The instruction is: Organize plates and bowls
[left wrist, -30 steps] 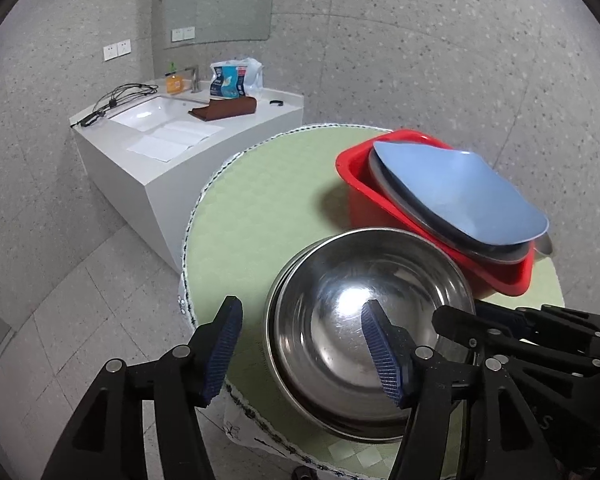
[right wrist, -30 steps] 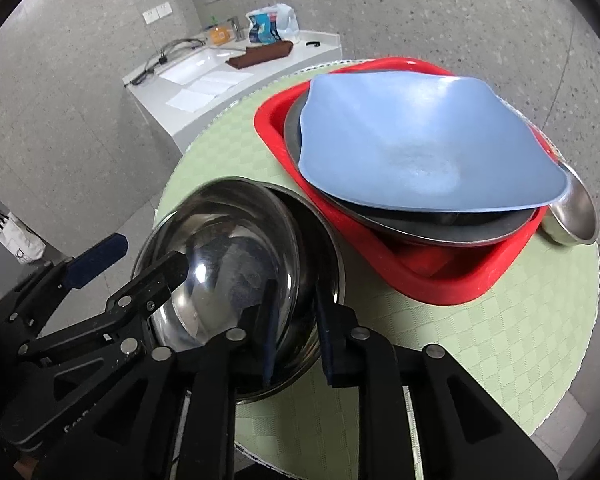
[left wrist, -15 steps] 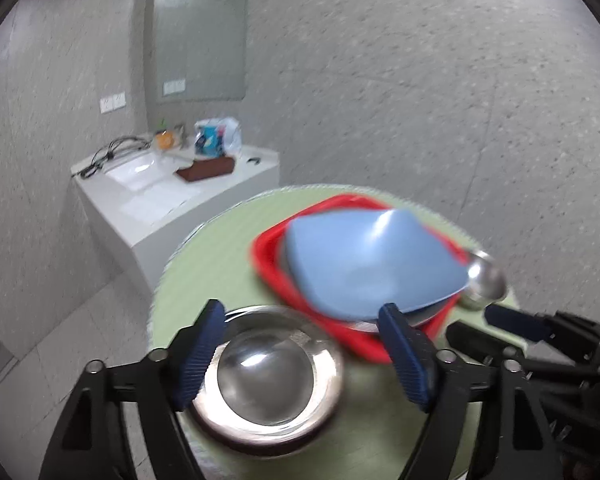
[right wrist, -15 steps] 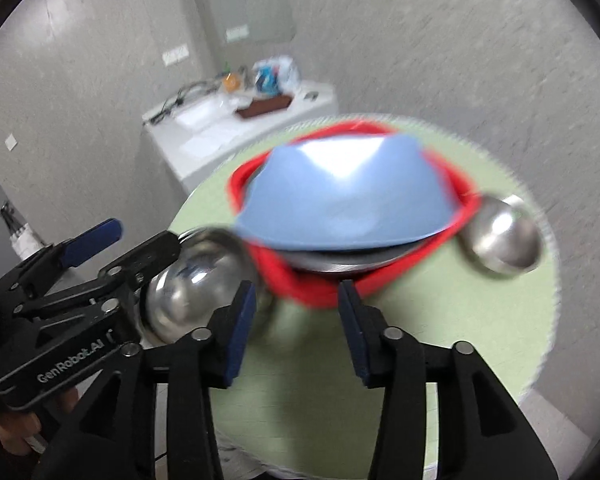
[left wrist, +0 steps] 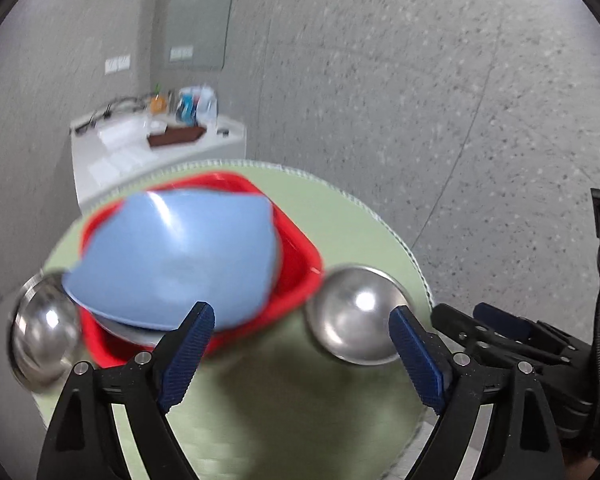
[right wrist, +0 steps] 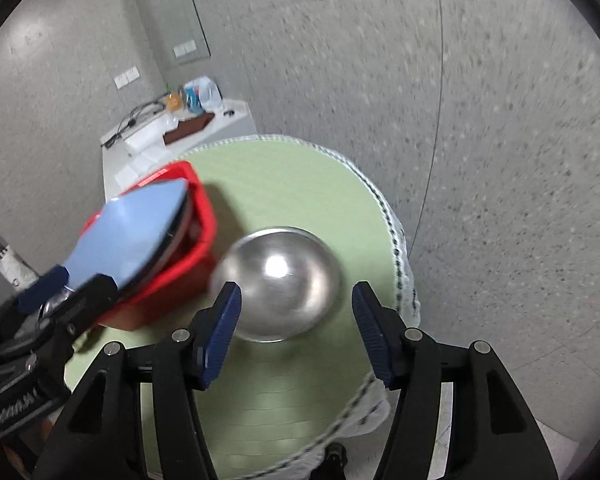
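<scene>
A small steel bowl (right wrist: 278, 282) sits on the round green table (right wrist: 300, 184), right of a red tub (right wrist: 172, 276); the bowl also shows in the left wrist view (left wrist: 356, 316). The tub (left wrist: 296, 256) holds a blue square plate (left wrist: 176, 260) on top of steel dishes. A larger steel bowl (left wrist: 44, 336) stands at the table's left edge. My right gripper (right wrist: 296, 332) is open and empty, just in front of the small bowl. My left gripper (left wrist: 300, 352) is open and empty, above the table between tub and small bowl.
A white sink counter (left wrist: 140, 148) with bottles and a brown tray stands behind the table against the grey wall. The table's lace-trimmed edge (right wrist: 396, 248) drops off close to the right of the small bowl. The other gripper's black frame (left wrist: 520, 340) is at the right.
Both grippers have pulled back and swung right, away from the large bowl toward the small one. My right gripper let go of the large bowl's rim and opened wide.
</scene>
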`<state>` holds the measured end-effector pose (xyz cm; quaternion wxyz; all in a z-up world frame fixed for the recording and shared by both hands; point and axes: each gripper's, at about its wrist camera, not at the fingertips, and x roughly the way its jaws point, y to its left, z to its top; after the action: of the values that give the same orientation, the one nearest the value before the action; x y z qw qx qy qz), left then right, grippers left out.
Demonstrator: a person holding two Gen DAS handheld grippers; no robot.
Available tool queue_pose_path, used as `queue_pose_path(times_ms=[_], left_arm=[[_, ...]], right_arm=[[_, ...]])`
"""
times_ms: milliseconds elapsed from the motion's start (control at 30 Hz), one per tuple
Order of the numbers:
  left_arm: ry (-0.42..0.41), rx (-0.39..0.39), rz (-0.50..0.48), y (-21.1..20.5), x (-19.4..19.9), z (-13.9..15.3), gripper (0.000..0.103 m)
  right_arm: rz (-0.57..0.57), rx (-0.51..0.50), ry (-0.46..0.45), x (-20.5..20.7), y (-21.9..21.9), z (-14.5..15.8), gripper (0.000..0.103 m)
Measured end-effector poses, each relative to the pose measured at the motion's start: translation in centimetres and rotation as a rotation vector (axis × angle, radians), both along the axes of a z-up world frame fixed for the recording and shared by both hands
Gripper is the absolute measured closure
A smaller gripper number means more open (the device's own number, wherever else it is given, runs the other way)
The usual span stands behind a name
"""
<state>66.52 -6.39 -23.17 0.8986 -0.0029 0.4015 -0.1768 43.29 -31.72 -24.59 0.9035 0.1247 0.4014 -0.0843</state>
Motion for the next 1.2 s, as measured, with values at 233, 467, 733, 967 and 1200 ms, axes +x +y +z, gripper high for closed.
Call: queue_pose_path(times_ms=[233, 467, 733, 967, 1200], left_arm=[[0.053, 0.055, 0.095, -5.5, 1.6, -2.2, 0.017], [0.1, 0.064, 0.164, -7.8, 3.8, -5.1, 0.017], [0.129, 0.062, 0.181, -8.1, 6.4, -7.5, 0.034], [0.204, 0.074, 0.136, -8.2, 9.1, -9.7, 0.06], [0.222, 0.07, 0.066, -8.4, 9.9, -10.4, 0.087]], right_arm=[[0.059, 0.046, 0.059, 2.2, -4.1, -3.0, 0.044], [0.108, 0.064, 0.112, 4.8, -5.5, -5.6, 0.044], [0.19, 0.113, 0.132, 7.1, -5.4, -7.7, 0.045], [0.255, 0.17, 0.146, 8.1, -4.7, -8.2, 0.077], [0.262, 0.199, 0.145, 7.9, -4.5, -8.2, 0.093]])
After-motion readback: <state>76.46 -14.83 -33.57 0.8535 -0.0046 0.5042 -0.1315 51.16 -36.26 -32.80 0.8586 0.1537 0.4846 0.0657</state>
